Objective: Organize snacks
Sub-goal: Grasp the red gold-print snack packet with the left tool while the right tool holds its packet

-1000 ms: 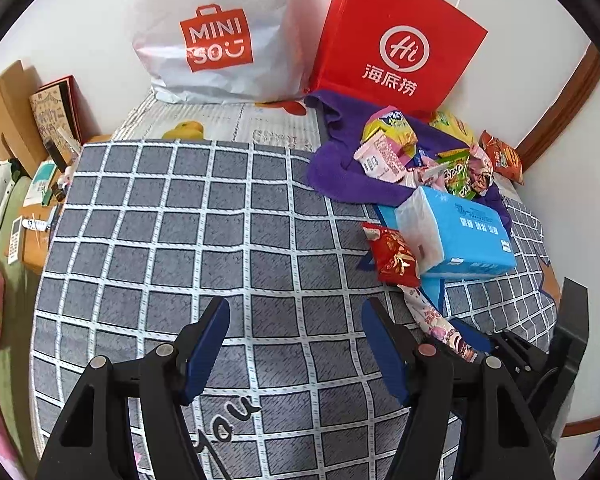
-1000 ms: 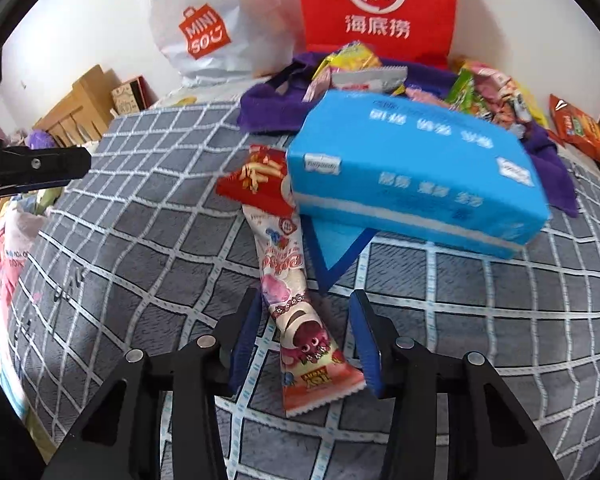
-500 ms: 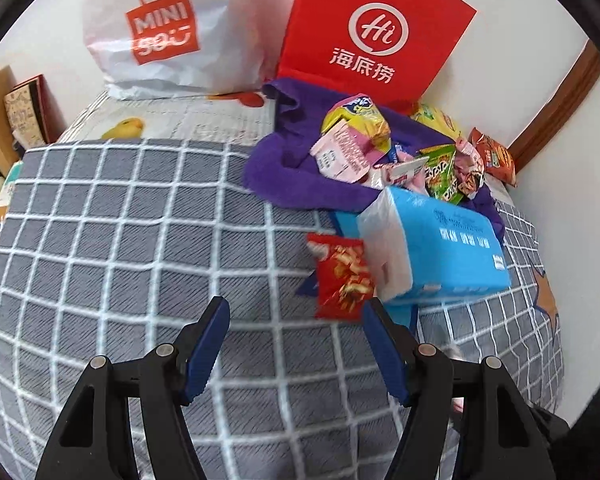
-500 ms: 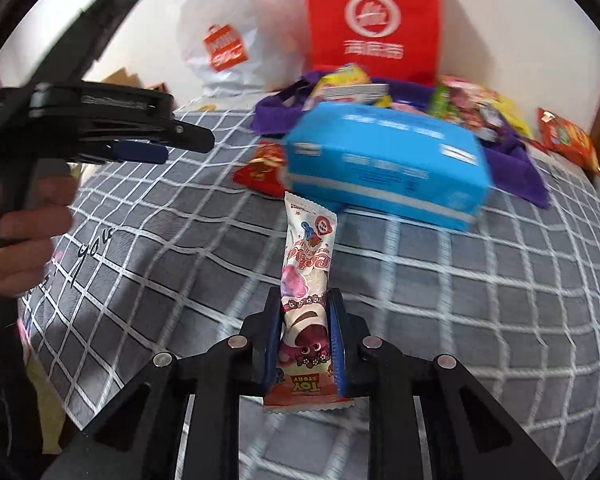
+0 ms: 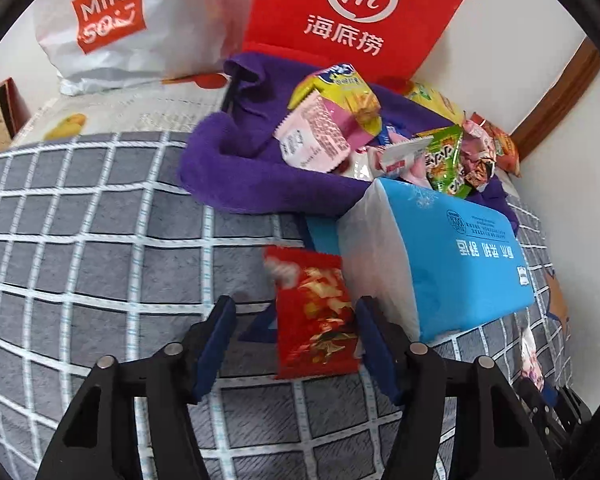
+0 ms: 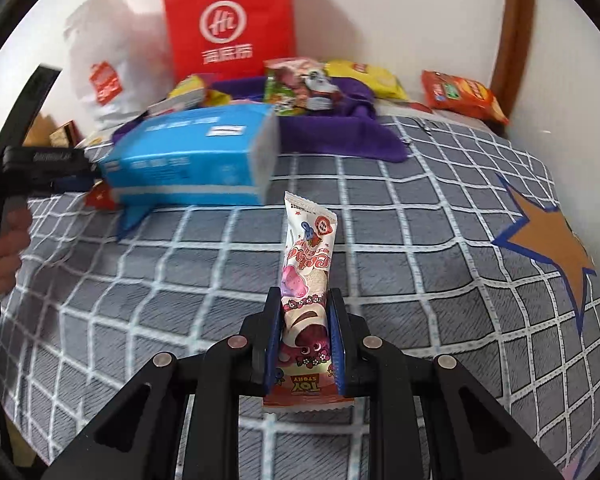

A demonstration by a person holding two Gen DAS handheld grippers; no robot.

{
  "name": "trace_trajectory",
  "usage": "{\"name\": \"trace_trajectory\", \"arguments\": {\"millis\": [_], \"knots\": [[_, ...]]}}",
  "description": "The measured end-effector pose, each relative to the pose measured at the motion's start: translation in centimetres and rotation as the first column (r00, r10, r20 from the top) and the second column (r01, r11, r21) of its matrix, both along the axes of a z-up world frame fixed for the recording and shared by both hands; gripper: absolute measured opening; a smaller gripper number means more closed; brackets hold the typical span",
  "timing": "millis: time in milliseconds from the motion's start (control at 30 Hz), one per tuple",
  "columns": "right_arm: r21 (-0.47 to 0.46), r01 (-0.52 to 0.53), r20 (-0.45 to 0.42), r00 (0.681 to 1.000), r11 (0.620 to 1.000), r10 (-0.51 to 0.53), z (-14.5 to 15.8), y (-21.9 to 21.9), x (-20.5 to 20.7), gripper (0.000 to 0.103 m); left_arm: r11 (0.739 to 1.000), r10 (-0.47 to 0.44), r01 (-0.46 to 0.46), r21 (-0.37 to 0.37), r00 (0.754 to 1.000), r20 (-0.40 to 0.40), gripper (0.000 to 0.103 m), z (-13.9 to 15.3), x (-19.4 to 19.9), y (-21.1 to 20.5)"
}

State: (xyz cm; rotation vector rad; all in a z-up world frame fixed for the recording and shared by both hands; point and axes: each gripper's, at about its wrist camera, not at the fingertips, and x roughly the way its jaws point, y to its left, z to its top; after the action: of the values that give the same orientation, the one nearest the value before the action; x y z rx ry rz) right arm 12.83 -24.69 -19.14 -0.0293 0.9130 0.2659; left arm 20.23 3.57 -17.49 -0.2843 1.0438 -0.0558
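Observation:
A red snack packet (image 5: 316,320) lies on the grey checked bedcover (image 5: 80,240) against a blue tissue pack (image 5: 452,264). My left gripper (image 5: 294,308) straddles the packet with its jaws closing; the right pad is near the packet's edge and the left pad stands clear. My right gripper (image 6: 305,296) is shut on a long pink Toy Story snack stick (image 6: 310,248), held up off the cover. More snack packets (image 5: 340,128) are heaped on a purple cloth (image 5: 240,176) behind the tissue pack.
A red paper bag (image 5: 352,12) and a white Miniso bag (image 5: 112,20) lean on the wall at the back. An orange chip bag (image 6: 460,96) lies by the wooden frame. A hand (image 6: 4,248) holds the left gripper at the right wrist view's left edge.
My left gripper has moved right and down onto the red packet and its jaws have narrowed. My right gripper closed on the pink stick, lifted it and carried it right.

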Motion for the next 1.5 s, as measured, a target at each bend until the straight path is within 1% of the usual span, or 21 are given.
{"name": "trace_trajectory", "arguments": {"millis": [67,100,133,233,300,400,467,500,600,700,733,767,833,900,967,1067,1200,1267,1333,1367,1500], "knots": [[0.014,0.011,0.001,1.000,1.000,-0.011,-0.1,-0.2,0.5,0.022,1.000,-0.005,0.005,0.007,1.000,0.015,0.043,0.0,0.0,-0.4],[0.020,0.016,0.000,1.000,1.000,-0.016,-0.1,-0.1,0.9,0.022,1.000,-0.016,0.016,-0.013,1.000,0.016,0.033,0.0,0.0,-0.5],[0.026,0.020,-0.002,1.000,0.999,-0.020,-0.1,-0.1,1.2,0.022,0.999,-0.026,0.026,-0.033,1.000,0.013,0.029,0.1,0.1,-0.7],[0.043,0.037,-0.011,0.999,0.998,-0.037,-0.3,0.3,2.2,0.022,0.999,-0.041,0.041,-0.021,0.999,0.012,0.027,0.6,-0.3,-1.1],[0.059,0.045,-0.014,0.999,0.997,-0.045,-0.4,0.4,2.7,0.022,0.999,-0.042,0.042,-0.030,0.999,0.007,0.026,0.8,-1.1,-0.8],[0.077,0.049,-0.020,0.999,0.996,-0.047,-0.8,0.5,3.1,0.022,0.990,-0.060,0.057,-0.127,0.998,-0.015,0.024,1.3,-3.3,0.2],[0.082,0.047,-0.032,0.999,0.996,-0.044,-1.0,0.5,3.2,0.022,0.982,-0.080,0.075,-0.172,0.997,-0.022,0.024,1.5,-5.1,0.8],[0.089,0.048,-0.029,0.999,0.995,-0.046,-0.9,0.4,3.1,0.022,0.979,-0.090,0.082,-0.186,0.995,-0.037,0.024,1.4,-6.0,0.9],[0.091,0.052,-0.039,0.998,0.995,-0.048,-1.1,0.3,3.3,0.023,0.980,-0.094,0.082,-0.179,0.994,-0.060,0.025,0.7,-7.8,1.2],[0.083,0.053,-0.038,0.998,0.995,-0.050,-1.1,0.4,3.3,0.023,0.990,-0.073,0.063,-0.128,0.995,-0.074,0.026,0.0,-8.5,1.5],[0.078,0.052,-0.037,0.998,0.996,-0.049,-1.1,0.5,3.3,0.023,0.990,-0.064,0.055,-0.131,0.995,-0.073,0.029,-0.1,-8.8,1.8],[0.071,0.051,-0.033,0.998,0.996,-0.048,-1.2,0.6,3.3,0.023,0.991,-0.051,0.041,-0.127,0.996,-0.072,0.034,-0.1,-8.8,2.0],[0.054,0.048,-0.027,0.999,0.997,-0.046,-1.4,0.8,3.3,0.023,0.994,-0.024,0.019,-0.110,0.998,-0.050,0.054,0.2,-8.8,2.3],[0.045,0.046,-0.026,0.999,0.998,-0.045,-1.3,0.9,3.4,0.023,0.998,0.015,-0.017,-0.056,0.999,-0.048,0.064,0.5,-8.5,2.3],[0.047,0.044,-0.026,0.999,0.998,-0.043,-1.3,0.9,3.5,0.024,0.999,0.050,-0.050,0.002,0.997,-0.051,0.064,0.6,-8.0,2.4],[0.047,0.039,-0.027,0.999,0.998,-0.038,-1.3,1.0,3.6,0.027,0.998,0.047,-0.046,0.035,0.998,-0.047,0.065,0.5,-7.5,2.4],[0.042,0.036,-0.027,0.999,0.998,-0.035,-1.3,1.1,3.7,0.027,0.988,0.062,-0.058,0.146,0.998,-0.021,0.064,0.3,-6.7,1.1],[0.042,0.034,-0.029,0.999,0.999,-0.033,-1.2,1.2,3.7,0.031,0.973,0.061,-0.060,0.222,0.998,0.004,0.058,0.0,-6.7,0.1],[0.045,0.025,-0.029,0.999,0.999,-0.024,-1.2,1.3,3.7,0.032,0.956,0.035,-0.046,0.290,0.999,0.040,0.043,-0.1,-7.0,-0.9],[0.040,0.025,-0.029,0.999,0.999,-0.023,-1.2,1.3,3.7,0.032,0.955,0.020,-0.036,0.294,0.998,0.056,0.039,-0.1,-7.2,-1.2],[0.009,0.015,-0.025,1.000,1.000,-0.015,-1.2,1.9,3.5,0.036,0.952,0.010,-0.042,0.304,0.994,0.107,0.039,-0.2,-7.8,-1.3]]}}
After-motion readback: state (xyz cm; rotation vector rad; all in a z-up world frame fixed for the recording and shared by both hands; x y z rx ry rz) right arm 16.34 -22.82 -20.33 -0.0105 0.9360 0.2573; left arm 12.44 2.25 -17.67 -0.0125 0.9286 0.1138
